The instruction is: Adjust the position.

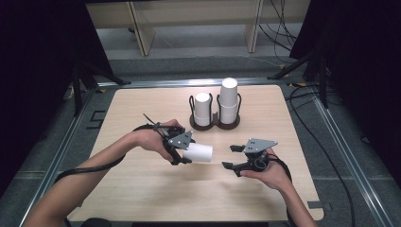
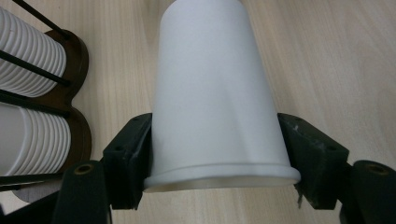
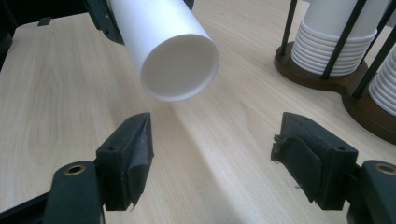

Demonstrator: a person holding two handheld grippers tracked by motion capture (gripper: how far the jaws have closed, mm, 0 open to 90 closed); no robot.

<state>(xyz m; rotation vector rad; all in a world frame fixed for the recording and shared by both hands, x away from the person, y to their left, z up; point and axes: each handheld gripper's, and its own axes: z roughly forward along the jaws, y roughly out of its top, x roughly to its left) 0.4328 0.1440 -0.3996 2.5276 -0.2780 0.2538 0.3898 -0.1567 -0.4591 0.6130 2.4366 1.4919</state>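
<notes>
High view: left gripper (image 1: 181, 150) is pinching a white paper cup (image 1: 198, 152) near its rim, holding it sideways just above the bench (image 1: 142, 189), the cup's far end pointing toward the right gripper (image 1: 231, 157). Right gripper's fingers are standing spread, nothing between them, a small gap of bare bench separating them from the cup. Behind both, a dark two-slot cup holder (image 1: 215, 124) is carrying two stacks of white cups (image 1: 229, 99), the right stack taller. Black cables (image 1: 326, 156) are trailing off the bench's right edge.

Left gripper view: fingers (image 2: 130, 158) are pressing on both sides of the cup (image 2: 215, 93) just above its rolled rim. Cup holder (image 2: 74, 98) with its stacked cups is sitting at the left edge.

Right gripper view: fingers (image 3: 128, 156) are spread wide over bare bench. The cup (image 3: 173, 51) is hanging ahead and above them, its flat recessed base facing the camera. Cup holder (image 3: 336, 81) is standing off to the right, clear of the gap.
</notes>
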